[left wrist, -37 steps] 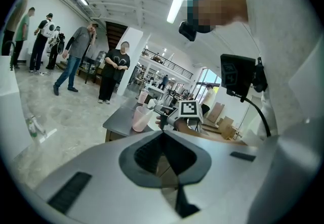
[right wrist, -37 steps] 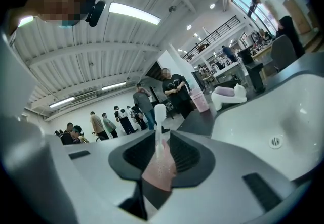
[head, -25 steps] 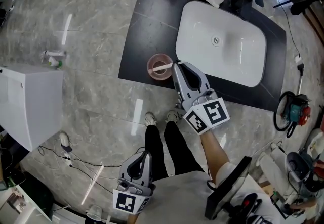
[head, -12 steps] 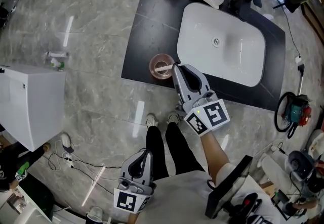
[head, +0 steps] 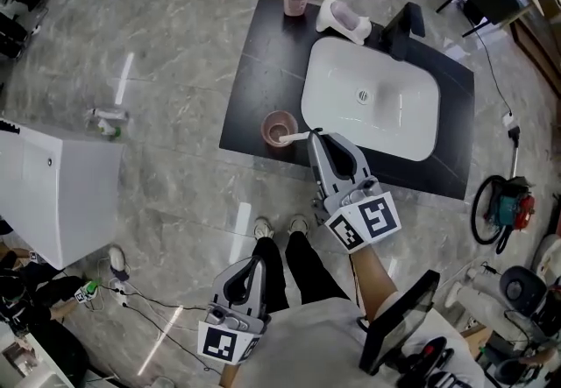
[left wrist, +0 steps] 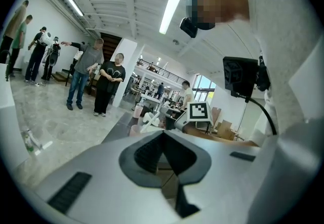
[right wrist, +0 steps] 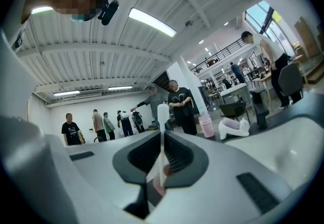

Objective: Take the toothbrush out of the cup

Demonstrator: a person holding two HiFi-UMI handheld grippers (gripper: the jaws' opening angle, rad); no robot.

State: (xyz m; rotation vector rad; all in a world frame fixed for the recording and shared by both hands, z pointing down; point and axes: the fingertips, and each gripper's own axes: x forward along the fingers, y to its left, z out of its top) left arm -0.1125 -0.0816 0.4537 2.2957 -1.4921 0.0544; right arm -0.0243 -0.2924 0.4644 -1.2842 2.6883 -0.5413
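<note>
Since 1 second ago the right gripper [head: 312, 134] has drawn a little back from the cup [head: 280, 128], so the white toothbrush [head: 294, 136] now slants out over the rim, its far end still inside. That cup stands close to the front edge of the black counter [head: 263, 53], just left of the white sink [head: 394, 115], with bare counter behind it and open floor to its left. The right arm reaches forward and the gripper's 2 jaws are clamped on the toothbrush handle. The left gripper [head: 257, 262] hangs low by the person's legs, jaws closed on nothing.
</note>
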